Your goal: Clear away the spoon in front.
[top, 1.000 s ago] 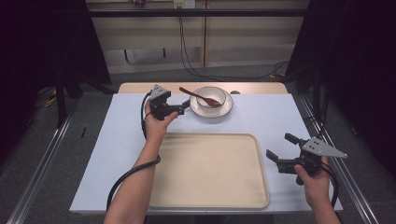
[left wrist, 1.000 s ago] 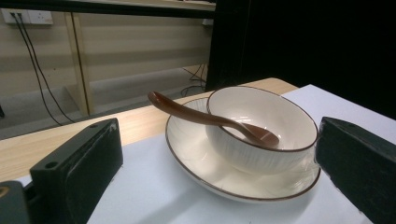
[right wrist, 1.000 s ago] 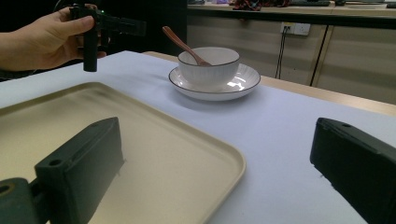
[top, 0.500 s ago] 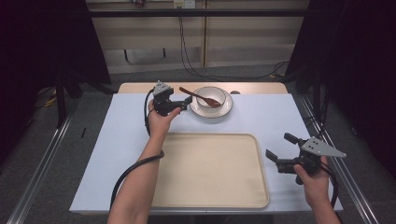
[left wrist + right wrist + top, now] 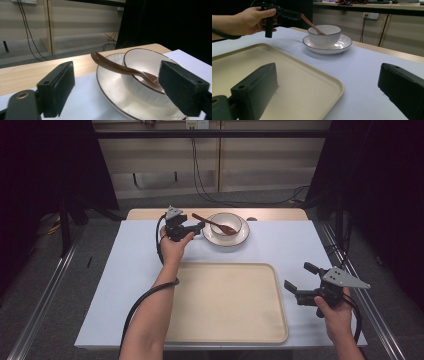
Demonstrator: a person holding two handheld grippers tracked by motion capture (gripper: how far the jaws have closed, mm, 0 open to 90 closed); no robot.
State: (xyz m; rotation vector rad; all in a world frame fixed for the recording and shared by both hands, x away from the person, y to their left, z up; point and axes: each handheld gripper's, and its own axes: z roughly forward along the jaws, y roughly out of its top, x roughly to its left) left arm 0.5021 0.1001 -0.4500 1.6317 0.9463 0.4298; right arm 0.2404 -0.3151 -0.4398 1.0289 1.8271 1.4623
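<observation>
Left gripper [image 5: 196, 226] sits up at the far side of the table, held in the person's left hand [image 5: 174, 246], its jaws spread wide and pointing at the dishes — nothing is between them. From the left gripper view, the two black jaws stand on either side of the brown spoon [image 5: 120, 68], whose handle end sticks out over the rim toward the gripper, but neither jaw touches it. The spoon's head lies down inside the white bowl [image 5: 226, 223], and its handle leans up on the bowl's rim. The bowl stands on a white plate [image 5: 240, 238] with a dark line round its edge, and both sit near the back of the pale blue mat [image 5: 285, 247], just in front of the bare wooden strip of the table [image 5: 150, 214].

Nearer the person lies a large cream tray [image 5: 225, 302], with nothing on it. Right gripper [image 5: 299, 282] is held low at the tray's right edge, well apart from the dishes — its jaws are wide open too and grip nothing. It has a grey three-cornered plate on top, and the right hand [image 5: 336, 312] grasps it from below. In the right gripper view the tray's corner lies between its jaws, with the bowl, plate and the other hand farther off.
</observation>
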